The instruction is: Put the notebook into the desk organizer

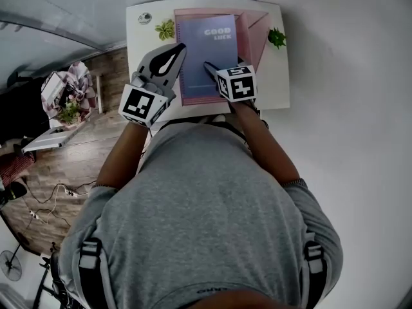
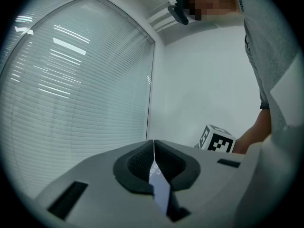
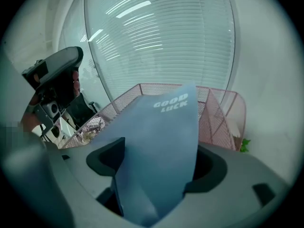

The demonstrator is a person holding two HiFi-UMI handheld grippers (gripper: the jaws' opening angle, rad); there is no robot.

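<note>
Blue-violet card cover with the white words "GOOD LUCK" is facing up on the notebook (image 1: 207,56), which both claws are holding over the left part of a pink wire-mesh desk organizer (image 1: 254,37). The organizer is sitting on a small white table (image 1: 273,89), and in the head view its slanted dividers are showing bare to the right of the cover. Whether the notebook's far end is resting on the mesh or hanging just above it cannot be told.

The left gripper (image 1: 175,51) is pinching the notebook's left edge. In its own view the left gripper (image 2: 154,148) is showing its two dark pads pressed almost together, with only a thin blue sliver of notebook (image 2: 160,194) running between them. The right gripper's marker cube (image 2: 216,140) is sitting just beyond, against a white wall, with window blinds (image 2: 80,89) filling the left.

The right gripper (image 1: 209,66) is reaching onto the near end of the cover. In its view the right gripper (image 3: 157,163) is standing with its jaws fairly wide, clamped on the notebook (image 3: 159,146), which is rising between them with "GOOD LUCK" readable near its far end, the mesh organizer (image 3: 216,108) curving behind it.

Two small green plants are standing on the table, one (image 1: 165,29) left of the organizer and one (image 1: 277,38) right of it
</note>
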